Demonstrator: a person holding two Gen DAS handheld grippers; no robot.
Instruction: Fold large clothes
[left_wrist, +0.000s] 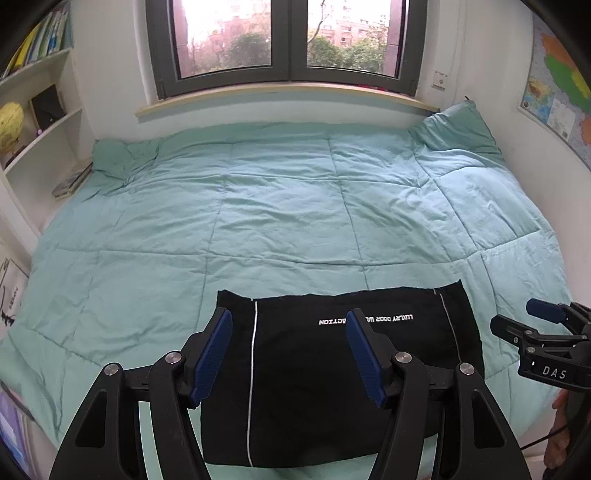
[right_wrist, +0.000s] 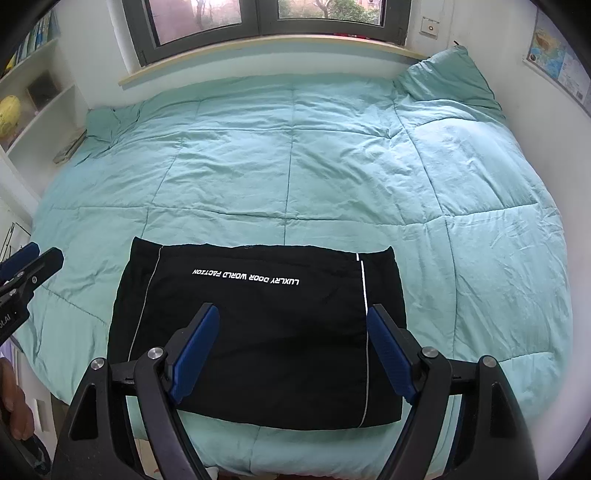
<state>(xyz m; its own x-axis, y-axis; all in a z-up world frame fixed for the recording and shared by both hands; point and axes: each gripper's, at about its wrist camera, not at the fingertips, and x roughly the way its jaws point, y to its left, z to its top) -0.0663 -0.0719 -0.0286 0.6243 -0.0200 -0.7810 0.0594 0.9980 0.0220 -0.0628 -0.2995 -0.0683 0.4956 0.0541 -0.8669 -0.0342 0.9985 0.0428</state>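
A black garment (left_wrist: 314, 380) with thin white piping and white lettering lies folded into a flat rectangle at the near edge of the bed; it also shows in the right wrist view (right_wrist: 258, 332). My left gripper (left_wrist: 290, 321) is open and empty, held above the garment. My right gripper (right_wrist: 291, 314) is open and empty, also above the garment. The right gripper shows at the right edge of the left wrist view (left_wrist: 524, 321). The left gripper shows at the left edge of the right wrist view (right_wrist: 33, 258).
A teal quilt (left_wrist: 295, 206) covers the bed. A teal pillow (left_wrist: 458, 129) leans at the far right corner. White shelves (left_wrist: 40, 140) with books and a yellow globe stand on the left. A window (left_wrist: 288, 40) is behind the bed. A map (left_wrist: 557, 85) hangs on the right wall.
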